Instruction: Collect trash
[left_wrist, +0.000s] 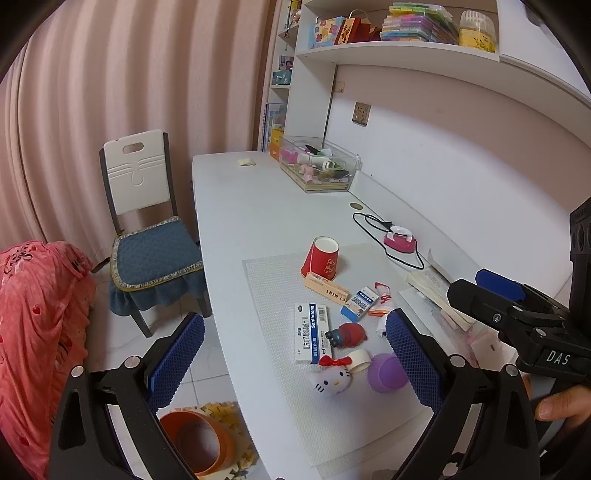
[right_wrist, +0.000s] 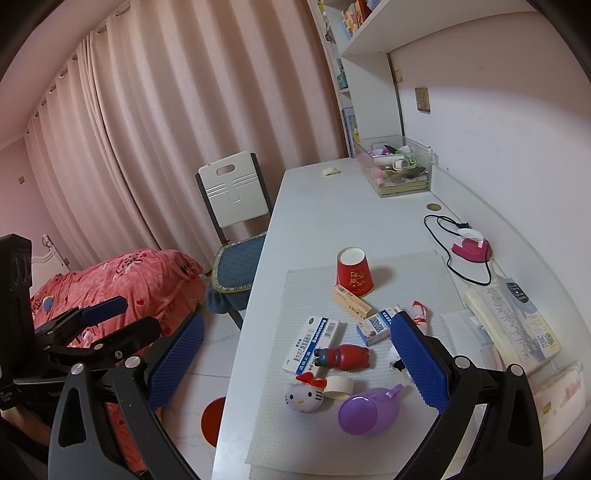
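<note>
Left wrist view: our left gripper (left_wrist: 295, 358) hovers wide apart and empty over the desk's (left_wrist: 229, 206) near edge; the far half lies bare. Our right gripper (right_wrist: 297, 360) gapes likewise, empty. On the mat (left_wrist: 273, 295) we count one red cup (left_wrist: 322, 257) and three boxes

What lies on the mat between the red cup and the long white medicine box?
A tan mint box lies between the red cup and the medicine box, clearest in the right wrist view.

Orange bin (left_wrist: 201, 439) partly behind tool
</note>
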